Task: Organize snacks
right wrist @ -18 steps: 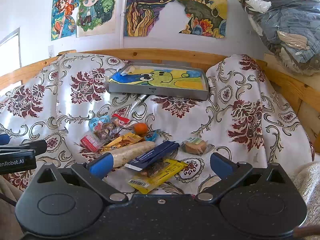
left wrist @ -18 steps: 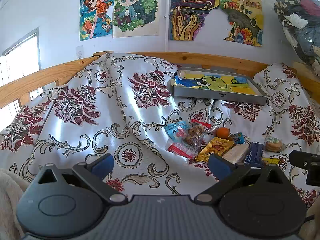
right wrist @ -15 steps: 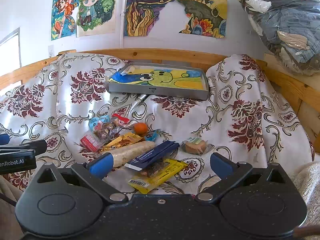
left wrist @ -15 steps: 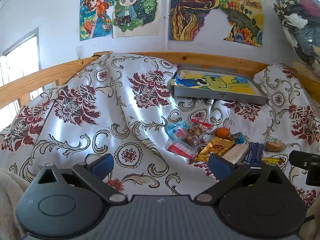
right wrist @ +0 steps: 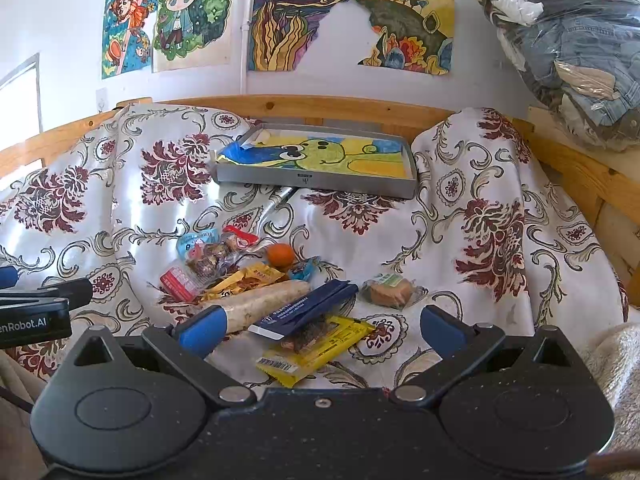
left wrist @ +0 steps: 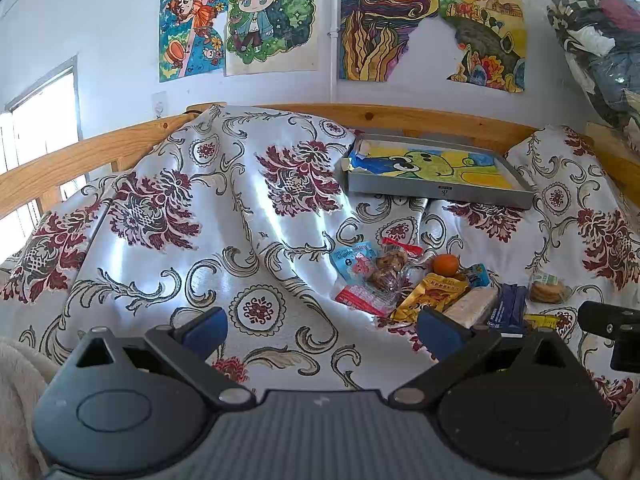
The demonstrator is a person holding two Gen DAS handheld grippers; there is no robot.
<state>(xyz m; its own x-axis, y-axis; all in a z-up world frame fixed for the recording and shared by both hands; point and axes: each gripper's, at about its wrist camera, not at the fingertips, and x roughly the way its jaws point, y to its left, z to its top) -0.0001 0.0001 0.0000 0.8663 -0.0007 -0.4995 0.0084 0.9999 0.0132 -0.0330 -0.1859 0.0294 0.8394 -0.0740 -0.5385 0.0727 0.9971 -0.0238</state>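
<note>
Several snacks lie in a heap on the floral cloth: an orange [right wrist: 280,255], a pale long roll [right wrist: 264,304], a dark blue packet [right wrist: 304,310], a yellow packet [right wrist: 316,346], a wrapped cake [right wrist: 390,292], a red packet [right wrist: 178,283] and a light blue packet [left wrist: 354,262]. A grey tray [right wrist: 320,182] lined with a frog drawing rests behind them. My right gripper [right wrist: 320,330] stands open just in front of the heap, over the yellow packet. To the left of the heap my left gripper [left wrist: 320,330] is open and holds nothing.
The floral cloth [left wrist: 180,240] drapes over a wooden bed rail [left wrist: 420,118] along the back. Drawings hang on the wall [left wrist: 272,16]. A bulging plastic bag of clothes [right wrist: 568,48] sits at upper right. Fluffy beige fabric [right wrist: 612,360] lies at the near right.
</note>
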